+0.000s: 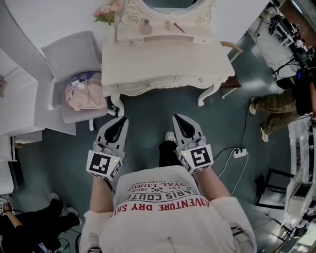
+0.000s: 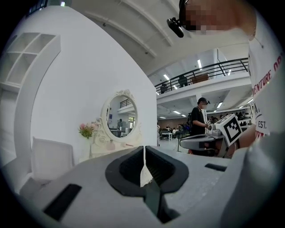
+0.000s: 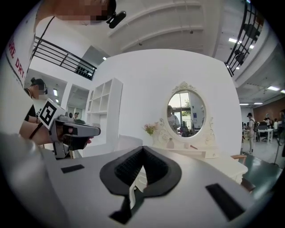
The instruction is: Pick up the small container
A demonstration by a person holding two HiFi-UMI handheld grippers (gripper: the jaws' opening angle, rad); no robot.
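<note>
Closest to the camera is the person's white shirt [image 1: 165, 207] with red lettering, and both arms reach forward from it. The left gripper [image 1: 120, 120] is held level over the teal floor [image 1: 148, 106]; its own view shows its dark pads pressed tip to tip with nothing between them. The right gripper [image 1: 177, 117] runs alongside it, the two well apart and roughly parallel, and its jaws likewise meet at the tips, empty. A white power strip [image 1: 240, 153] lies on the floor to the right. Just beyond the gripper tips stands a cream dressing table [image 1: 168, 59] with carved legs and small drawer knobs. To its left is a pale chair [image 1: 74, 54] with a pink bundle [image 1: 85, 95] on its seat. The small container [image 1: 145, 26] – a little bottle-shaped thing – stands upright on the raised shelf at the back of the table, just in front of the oval mirror [image 1: 170, 4], untouched and far from both grippers. A thin stick [image 1: 178, 27] lies on the same shelf to its right, and pink flowers [image 1: 107, 12] sit at the shelf's left end – further right, another person's legs [image 1: 271, 106] show on the floor
</note>
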